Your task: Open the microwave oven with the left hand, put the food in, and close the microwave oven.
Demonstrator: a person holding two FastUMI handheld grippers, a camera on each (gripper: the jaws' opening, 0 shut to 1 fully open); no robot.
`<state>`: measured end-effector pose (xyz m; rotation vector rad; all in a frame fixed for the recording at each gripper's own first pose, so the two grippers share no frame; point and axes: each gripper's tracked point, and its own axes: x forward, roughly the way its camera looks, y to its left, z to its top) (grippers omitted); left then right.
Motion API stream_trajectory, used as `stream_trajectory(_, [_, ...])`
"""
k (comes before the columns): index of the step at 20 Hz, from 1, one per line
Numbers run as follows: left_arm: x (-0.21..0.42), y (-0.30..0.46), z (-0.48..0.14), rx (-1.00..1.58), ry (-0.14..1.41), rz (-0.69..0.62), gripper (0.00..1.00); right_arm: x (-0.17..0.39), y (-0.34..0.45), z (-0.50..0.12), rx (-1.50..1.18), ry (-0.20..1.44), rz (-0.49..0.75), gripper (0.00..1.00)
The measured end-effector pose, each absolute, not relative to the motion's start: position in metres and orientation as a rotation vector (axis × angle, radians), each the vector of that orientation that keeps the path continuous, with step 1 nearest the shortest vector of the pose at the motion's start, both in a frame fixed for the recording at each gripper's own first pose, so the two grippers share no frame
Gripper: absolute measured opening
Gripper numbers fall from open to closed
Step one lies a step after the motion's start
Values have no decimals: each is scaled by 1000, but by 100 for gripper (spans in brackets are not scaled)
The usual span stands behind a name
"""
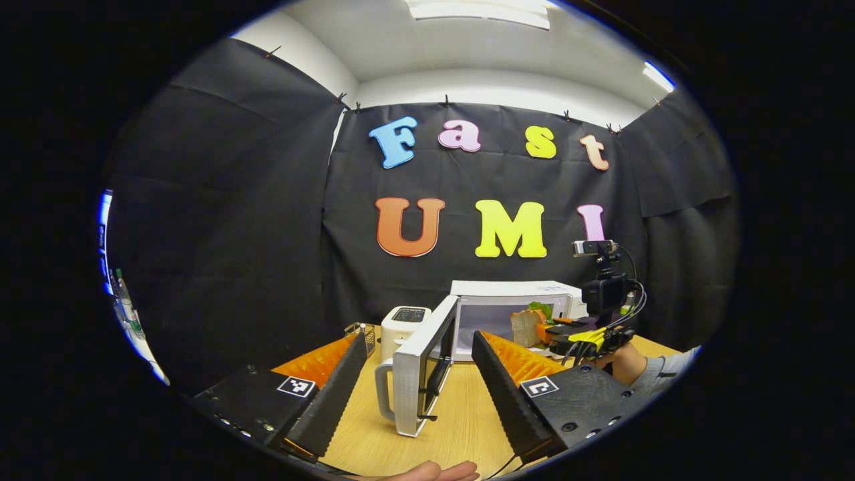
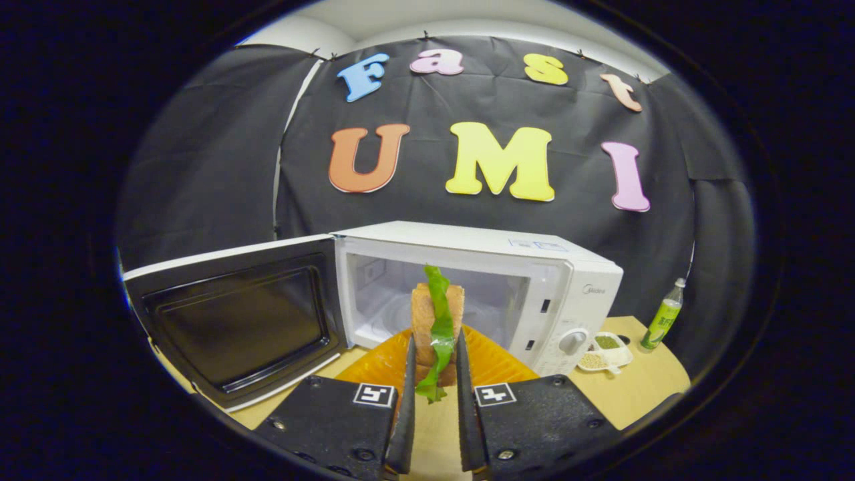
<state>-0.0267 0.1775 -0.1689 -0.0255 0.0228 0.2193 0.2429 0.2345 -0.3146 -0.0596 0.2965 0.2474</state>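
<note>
In the right gripper view, the right gripper (image 2: 433,394) is seen with its fingers clamped on a sandwich (image 2: 437,319), two slabs of brown bread with a green leaf hanging between them. The sandwich is held upright just in front of the microwave (image 2: 534,280), a white box whose cavity stands open and whose door (image 2: 240,321), with a dark window, is swung out to the left. Beside the microwave a small white dish (image 2: 604,351) with compartments of grains or beans is set on the pale wooden table (image 2: 641,394), and a green bottle (image 2: 662,317) stands near it. In the left gripper view, the left gripper (image 1: 419,384) is shown with its ridged fingers spread wide apart, gripping nothing, and the door's edge with its white handle (image 1: 382,394) lies between them. A white toaster (image 1: 404,327) stands behind the door.
</note>
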Motion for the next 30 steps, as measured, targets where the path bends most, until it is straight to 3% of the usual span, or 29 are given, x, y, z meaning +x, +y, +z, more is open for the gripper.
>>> stream_trajectory(7, [-16, 183, -176, -58, 55, 237, 95, 312, 264, -341, 93, 196, 88, 30])
stream_trajectory(11, [-8, 183, -175, -32, 64, 246, 95, 352, 281, -357, 400, 200, 64, 30])
stream_trajectory(18, [5, 182, -192, -4, 120, 270, 95, 404, 279, -397, 879, 302, -106, 30])
stream_trajectory(19, [5, 183, -197, -12, 141, 278, 95, 403, 279, -398, 894, 310, -109, 24])
stream_trajectory(20, [5, 180, -200, -25, 155, 273, 95, 402, 278, -398, 879, 308, -111, 31])
stream_trajectory(22, [6, 175, -198, -39, 152, 260, 95, 401, 273, -401, 838, 294, -135, 32])
stream_trajectory(23, [8, 176, -199, -41, 152, 259, 95, 405, 270, -405, 835, 294, -137, 26])
stream_trajectory(24, [9, 176, -200, -42, 157, 261, 95, 413, 267, -409, 840, 296, -132, 32])
stream_trajectory(30, [5, 178, -205, -40, 166, 275, 95, 421, 258, -428, 682, 285, -136, 37])
